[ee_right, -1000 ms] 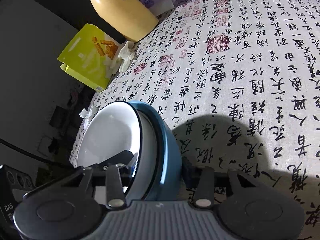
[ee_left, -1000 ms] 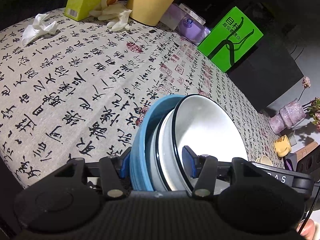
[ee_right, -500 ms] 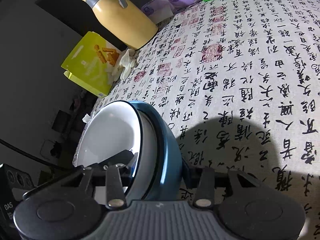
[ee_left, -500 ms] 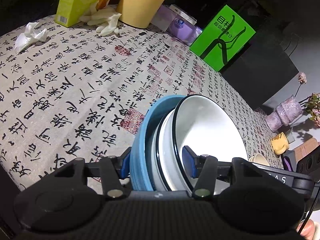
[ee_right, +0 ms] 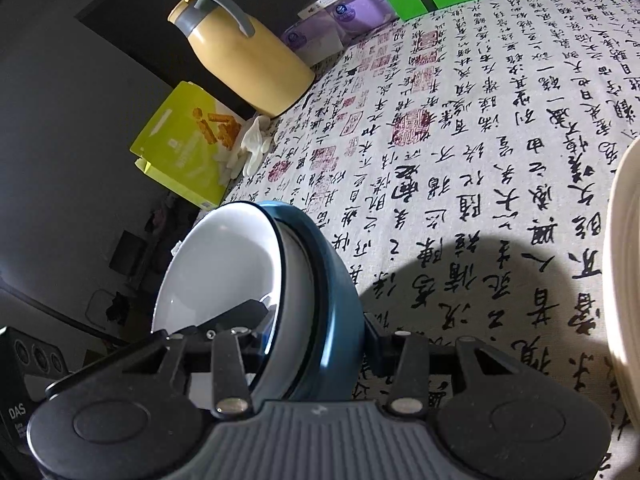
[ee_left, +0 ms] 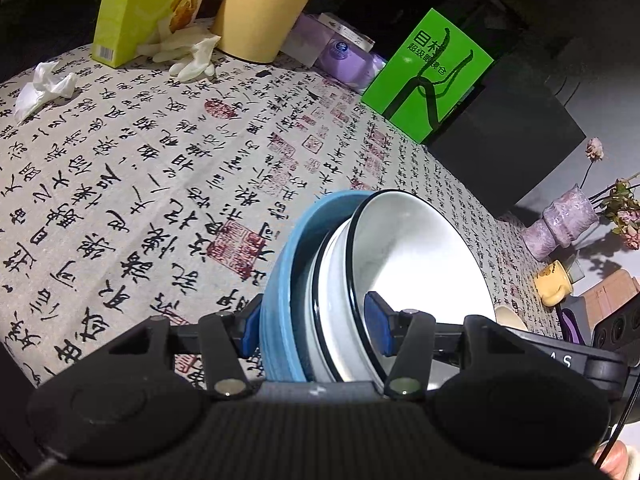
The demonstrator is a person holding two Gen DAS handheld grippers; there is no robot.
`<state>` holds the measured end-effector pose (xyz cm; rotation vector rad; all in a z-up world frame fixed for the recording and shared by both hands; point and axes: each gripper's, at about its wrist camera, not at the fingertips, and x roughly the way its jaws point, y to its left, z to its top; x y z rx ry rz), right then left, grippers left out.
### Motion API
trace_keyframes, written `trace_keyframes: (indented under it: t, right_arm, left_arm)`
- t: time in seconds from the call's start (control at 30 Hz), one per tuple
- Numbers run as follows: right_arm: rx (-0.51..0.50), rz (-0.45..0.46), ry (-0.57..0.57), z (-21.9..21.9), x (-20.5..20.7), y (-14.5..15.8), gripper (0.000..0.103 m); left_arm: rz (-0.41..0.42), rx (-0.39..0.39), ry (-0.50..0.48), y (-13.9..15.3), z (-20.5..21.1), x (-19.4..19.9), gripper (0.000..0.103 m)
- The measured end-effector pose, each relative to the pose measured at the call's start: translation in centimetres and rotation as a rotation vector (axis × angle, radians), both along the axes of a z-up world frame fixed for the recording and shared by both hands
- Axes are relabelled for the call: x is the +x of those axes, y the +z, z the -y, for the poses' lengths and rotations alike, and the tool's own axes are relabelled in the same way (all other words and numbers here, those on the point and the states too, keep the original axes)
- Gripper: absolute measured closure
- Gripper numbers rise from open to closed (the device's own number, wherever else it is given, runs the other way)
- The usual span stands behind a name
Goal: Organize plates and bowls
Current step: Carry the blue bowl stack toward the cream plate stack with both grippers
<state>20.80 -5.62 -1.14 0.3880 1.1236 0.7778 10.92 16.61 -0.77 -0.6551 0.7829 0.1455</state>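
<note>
A nested stack of bowls hangs tilted above the table, held from two sides. In the left wrist view its outer blue bowl (ee_left: 280, 280) sits left of the white black-rimmed bowl (ee_left: 416, 256). My left gripper (ee_left: 314, 326) is shut on the stack's rim, one pad outside the blue wall and one inside the white bowl. The right wrist view shows the blue bowl (ee_right: 336, 292) and the white bowl (ee_right: 224, 264) from the other side, with my right gripper (ee_right: 316, 332) shut on that rim. A cream plate (ee_right: 624, 280) shows at the right edge.
The table wears a calligraphy-print cloth (ee_left: 120, 168). Along its far side stand a yellow jug (ee_right: 248, 64), a yellow-green snack box (ee_right: 188, 148), white gloves (ee_left: 192, 56), purple tissue packs (ee_left: 344, 56), a green box (ee_left: 432, 76) and a black box (ee_left: 508, 136). A crumpled tissue (ee_left: 40, 88), purple vase (ee_left: 560, 224) and yellow mug (ee_left: 554, 284) are also there.
Both grippers have carried the stack together across the table and slightly upward. The cream plate's rim has come into the right wrist view. Both grips look the same.
</note>
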Motion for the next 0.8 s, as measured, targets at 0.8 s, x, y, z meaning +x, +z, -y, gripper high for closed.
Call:
trace_keyframes:
  t: [0.8]
  right_arm:
    - [0.043, 0.041, -0.062, 5.6, 0.2, 1.7, 0.061]
  left_arm:
    - [0.031, 0.032, -0.056, 2.0, 5.5, 1.6, 0.051]
